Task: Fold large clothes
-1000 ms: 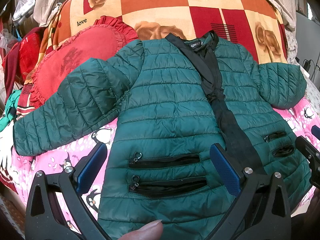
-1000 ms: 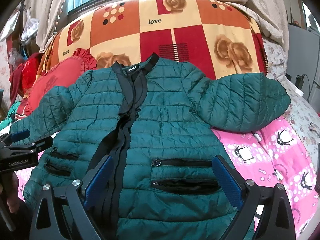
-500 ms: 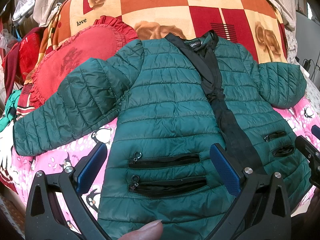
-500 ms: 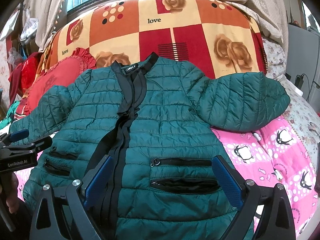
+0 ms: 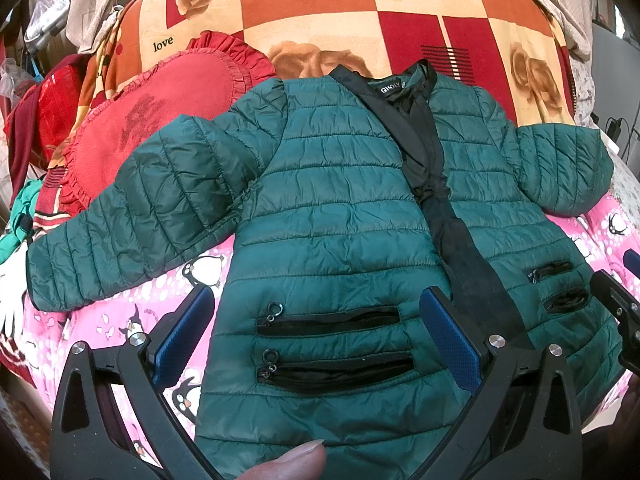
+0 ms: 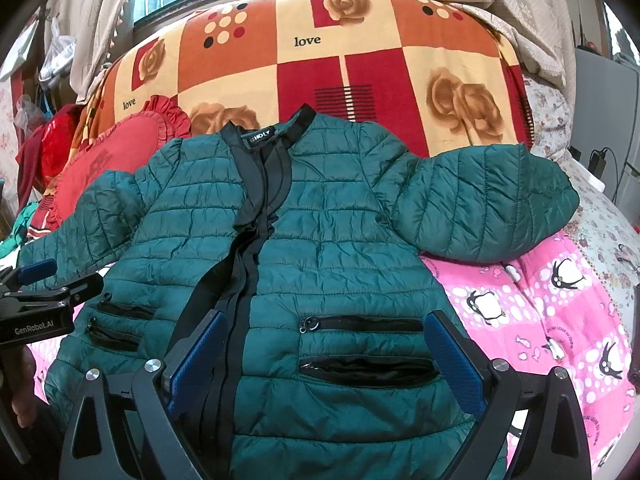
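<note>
- On the bed [image 6: 532, 320], over the pink penguin sheet: green quilted jacket [image 5: 340, 216] laid front-up and spread flat, collar toward the head of the bed against the orange-and-red "love" blanket [image 6: 304, 44], hem at the near edge.
- Sleeve on the left side lies out toward the left edge of the bed, partly over a red ruffled cushion [image 5: 160, 120]. Sleeve on the right side looks doubled back on itself, a rounded lump near the right edge.
- Black placket runs collar to hem; whether it is zipped, cannot tell. Two zip pockets on each front panel.
- Left gripper [image 5: 320, 340]: fingers spread wide, holding nothing, poised above the pockets near the hem. No contact with the fabric visible.
- Right gripper [image 6: 324, 352]: fingers likewise apart and empty, over the other pocket pair.
- Handling, judged: padded fill, so light and soft but springy; folds will likely puff back open. Shell looks smooth and shiny, probably slippery between the pads.
- Grip points, judged: take seamed edges — cuff, hem corner, shoulder seam — not the middle of a puffed panel, where a pinch may catch only the outer shell.
- Risk: sleeve sliding off the cushion when lifted.
</note>
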{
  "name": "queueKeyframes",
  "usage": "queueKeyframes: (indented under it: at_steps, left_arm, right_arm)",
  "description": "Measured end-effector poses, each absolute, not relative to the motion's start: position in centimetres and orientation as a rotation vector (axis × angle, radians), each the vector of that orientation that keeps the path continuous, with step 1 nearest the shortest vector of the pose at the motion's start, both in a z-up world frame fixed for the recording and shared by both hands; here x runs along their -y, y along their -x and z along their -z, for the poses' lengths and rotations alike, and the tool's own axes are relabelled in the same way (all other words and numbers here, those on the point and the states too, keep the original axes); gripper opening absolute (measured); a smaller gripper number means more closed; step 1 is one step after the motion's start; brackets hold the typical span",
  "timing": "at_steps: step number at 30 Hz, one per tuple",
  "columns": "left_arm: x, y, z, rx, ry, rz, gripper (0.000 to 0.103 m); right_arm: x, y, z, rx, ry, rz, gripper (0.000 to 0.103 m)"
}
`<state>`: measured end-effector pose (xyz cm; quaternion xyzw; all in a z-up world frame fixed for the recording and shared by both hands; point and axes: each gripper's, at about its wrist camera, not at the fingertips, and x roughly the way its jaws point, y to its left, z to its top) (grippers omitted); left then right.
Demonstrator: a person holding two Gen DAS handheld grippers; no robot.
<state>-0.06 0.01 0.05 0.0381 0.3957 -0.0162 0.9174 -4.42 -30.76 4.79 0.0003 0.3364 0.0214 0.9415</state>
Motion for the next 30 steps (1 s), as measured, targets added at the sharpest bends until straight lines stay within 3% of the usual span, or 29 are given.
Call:
queueKeyframes:
  at_steps: [30]
  left_arm:
    - [0.00, 0.04, -0.04, -0.814, -0.080, 0.033, 0.103]
  right_arm:
    - [30.85, 4.38, -4.79, -0.693, -0.016, -0.049, 0.097]
